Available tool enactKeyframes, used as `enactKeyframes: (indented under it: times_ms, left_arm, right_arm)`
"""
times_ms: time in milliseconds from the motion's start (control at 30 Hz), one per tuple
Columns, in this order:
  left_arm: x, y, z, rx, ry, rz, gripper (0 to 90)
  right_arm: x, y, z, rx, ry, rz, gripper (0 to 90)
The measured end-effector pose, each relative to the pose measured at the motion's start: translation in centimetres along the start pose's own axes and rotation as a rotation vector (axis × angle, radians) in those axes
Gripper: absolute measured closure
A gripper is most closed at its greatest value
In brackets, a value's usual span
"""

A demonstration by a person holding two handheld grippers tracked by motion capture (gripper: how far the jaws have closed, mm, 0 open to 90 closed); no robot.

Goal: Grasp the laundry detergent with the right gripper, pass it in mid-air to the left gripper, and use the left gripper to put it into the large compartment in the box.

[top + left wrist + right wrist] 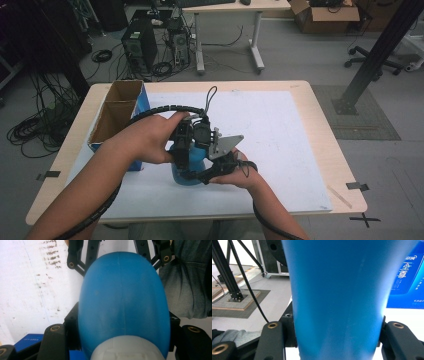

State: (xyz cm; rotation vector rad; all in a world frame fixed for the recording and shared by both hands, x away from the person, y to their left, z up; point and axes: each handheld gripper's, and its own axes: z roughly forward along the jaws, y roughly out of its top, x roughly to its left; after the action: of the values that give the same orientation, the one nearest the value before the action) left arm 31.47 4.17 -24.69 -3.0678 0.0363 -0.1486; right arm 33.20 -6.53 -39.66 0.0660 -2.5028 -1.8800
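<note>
- Bottle [192, 165]: a blue plastic bottle, upright near the middle of the table [300, 90], on the white mat [280, 130] that covers most of the top. Both grippers hold it at once.
- Left gripper [182, 150]: held in the left hand [150, 137], it comes at the bottle from above. In the left gripper view its two black jaws stand against opposite sides of the bottle [122, 307], just below a pale cap or collar [125, 350] at the lower edge. The jaws are clamped on the bottle.
- Right gripper [212, 172]: held in the right hand [240, 172], it meets the bottle low and from the person's side; its grey plate [225, 145] shows above the hand. In the right gripper view the bottle [337, 300] rises between the jaws, whose pads press on both flanks. These jaws too are clamped on the bottle.
- Box [117, 115]: an open cardboard box with blue sides and a divider inside, at the table's left edge, just beside the left forearm. Its blue printed face [408, 277] appears behind the bottle in the right gripper view.
- Cables [165, 109]: a black ribbed cable arcs over the left hand; another trails along the right forearm.
- Surroundings: a computer tower [140, 45] and loose wiring on the floor beyond the table, a desk [235, 7] behind it, a black post [380, 50] on a base at right.
</note>
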Motion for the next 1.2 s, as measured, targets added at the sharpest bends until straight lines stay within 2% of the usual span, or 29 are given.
enactKeyframes:
  times_ms: [133,167,233,500,533,600,733,967,1033,1200]
  left_arm:
    - [0.0,0.0,0.0,0.001,0.0,-0.003,38.5]
    - [0.0,0.0,0.0,-0.002,0.002,-0.004,38.5]
    - [0.1,0.0,0.0,-0.001,0.003,-0.003,38.5]
    - [0.2,-0.1,-0.2,-0.007,0.004,-0.007,38.5]
    - [0.2,-0.2,-0.3,-0.004,0.006,-0.01,38.5]
    - [0.2,-0.2,-0.4,-0.001,0.005,-0.011,38.4]
    - [0.3,-0.4,-0.6,-0.002,0.005,-0.023,38.4]
    - [0.6,-0.7,-0.9,-0.008,0.0,-0.067,38.4]
    - [0.7,-0.9,-0.9,-0.011,-0.005,-0.081,38.3]
    - [0.9,-1.1,-1.2,-0.015,-0.01,-0.119,38.3]
  right_arm:
    - [0.0,-0.1,0.0,-0.008,0.0,0.006,43.3]
    - [-0.1,-0.1,0.0,-0.01,0.004,0.01,41.4]
    - [-0.1,-0.1,0.1,-0.012,0.007,0.034,31.9]
    - [-0.2,-0.3,0.1,0.008,-0.004,0.05,24.1]
    - [-0.2,-0.4,0.0,0.015,-0.012,0.055,20.0]
    - [-0.3,-0.3,-0.1,0.02,-0.011,0.054,18.7]
    - [-0.3,-0.1,-0.7,0.036,-0.021,0.049,9.8]
    - [-0.6,0.6,-2.4,0.12,-0.037,0.037,2.7]
    - [-1.0,1.0,-3.3,0.178,-0.041,0.015,0.9]
    - [-1.6,2.1,-4.7,0.276,-0.049,-0.007,0.4]
